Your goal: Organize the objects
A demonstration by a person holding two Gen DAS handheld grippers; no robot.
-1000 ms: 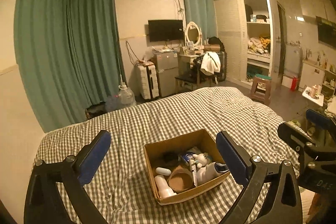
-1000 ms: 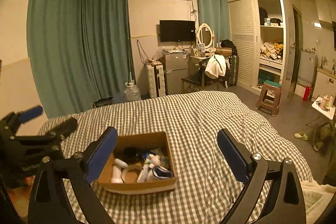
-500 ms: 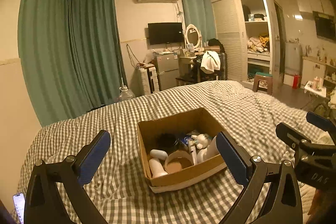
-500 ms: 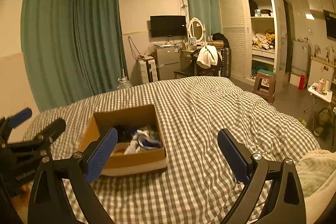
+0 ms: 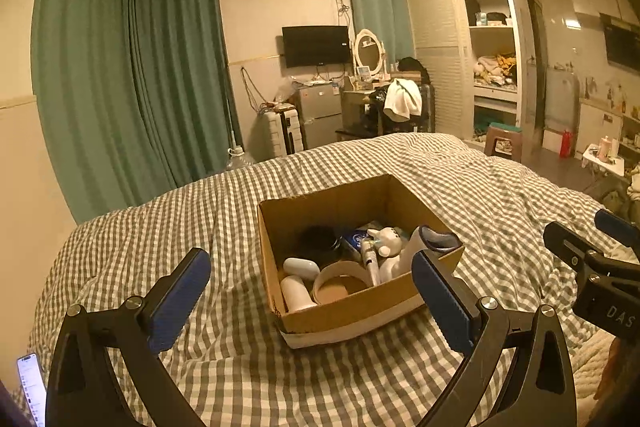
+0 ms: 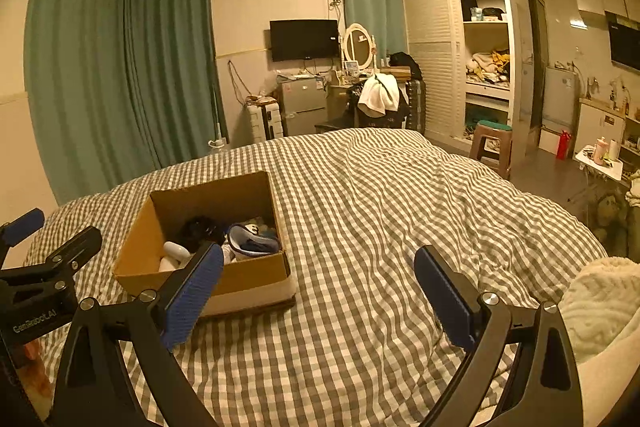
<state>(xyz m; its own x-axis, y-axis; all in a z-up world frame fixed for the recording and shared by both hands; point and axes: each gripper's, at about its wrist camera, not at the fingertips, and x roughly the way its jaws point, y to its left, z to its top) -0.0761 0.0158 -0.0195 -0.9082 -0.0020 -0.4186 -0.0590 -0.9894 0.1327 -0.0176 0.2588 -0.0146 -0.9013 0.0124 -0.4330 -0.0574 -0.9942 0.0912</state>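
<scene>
Cardboard box [image 5: 344,311] sits on the checked bedspread [image 5: 224,211], a bit left of bed centre, near edge toward the cameras. Inside, jumbled: white bottle [image 5: 296,293] at near left, tape roll [image 5: 340,285] next to it, small white toy figure [image 5: 386,241], a tube [image 5: 370,259], dark round thing at the back (can't tell what), and a white/blue-grey item [image 5: 430,241] leaning over the right rim.

Left gripper [image 5: 312,297] wide open, nothing held, hovering just short of the box w/ its right finger near the box's near right corner. Right gripper [image 6: 320,293] also wide open and empty, over bare bedspread to the right of the box; its left finger overlaps the box front in that view.

Handling, judged: items prob. light, mostly hard plastic — bottle and tube smooth, could slip, so pinch across the body mid-length. Tape roll stiff; take it by the wall of the ring. Toy has bumps, grip the torso. Box itself light, thin walls flex; a one-wall pinch would likely tip it, so take two opposite walls or leave it put.

Surface: soft, wrinkled quilt over mattress — gives under load, things set down may lean or roll into folds. Room: dim warm light, green curtains [image 6: 120,87] far left, TV [image 6: 304,39] on far wall, open wardrobe [image 6: 480,59] far right, stool [image 6: 490,143] beside the bed.
</scene>
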